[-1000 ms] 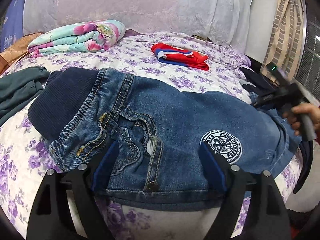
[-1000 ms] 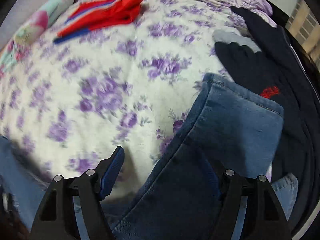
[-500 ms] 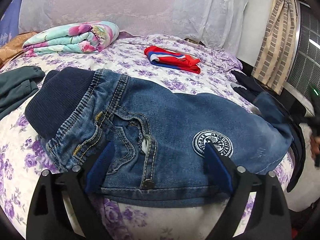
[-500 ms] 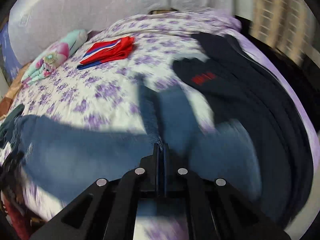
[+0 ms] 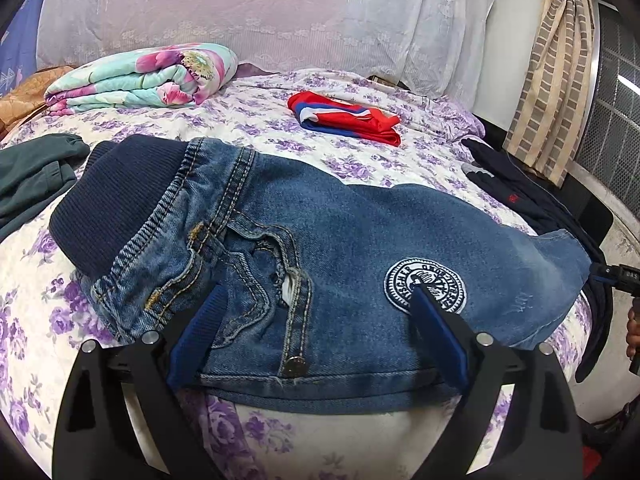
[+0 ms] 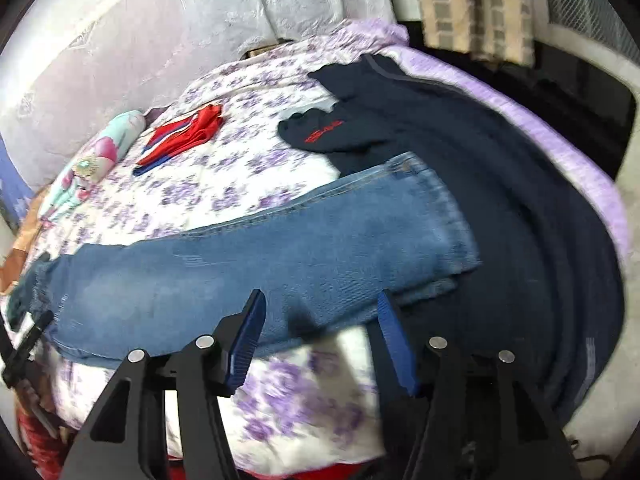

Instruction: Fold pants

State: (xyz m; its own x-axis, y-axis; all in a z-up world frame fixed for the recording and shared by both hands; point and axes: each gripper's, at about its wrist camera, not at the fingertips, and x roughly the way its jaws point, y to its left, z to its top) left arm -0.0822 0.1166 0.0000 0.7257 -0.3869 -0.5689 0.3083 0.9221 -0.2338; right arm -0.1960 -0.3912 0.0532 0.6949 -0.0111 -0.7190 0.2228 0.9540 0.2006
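Blue jeans (image 5: pixel 360 232) lie flat across the flowered bed (image 5: pixel 248 120), navy ribbed waistband to the left and a round white patch on the thigh. My left gripper (image 5: pixel 316 320) is open, its blue pads spread over the near edge between the pocket and the patch, gripping nothing. In the right wrist view the legs (image 6: pixel 260 256) stretch out to the hem at the right. My right gripper (image 6: pixel 320 312) hovers at the leg's near edge with its jaws opening. The denim edge lies between the tips, but the pads do not press on it.
A navy garment (image 6: pixel 500 184) lies under and beyond the hem, at the bed's right edge. A folded floral quilt (image 5: pixel 140 76) and a folded red and blue garment (image 5: pixel 344 120) sit farther back. A dark green garment (image 5: pixel 32 172) lies left of the waistband. A hand (image 5: pixel 634 330) shows at the right.
The right gripper shut on the jeans leg, pulled away to the right, and now stands open with the leg laid out straight. The left gripper has kept its place, jaws slightly wider.
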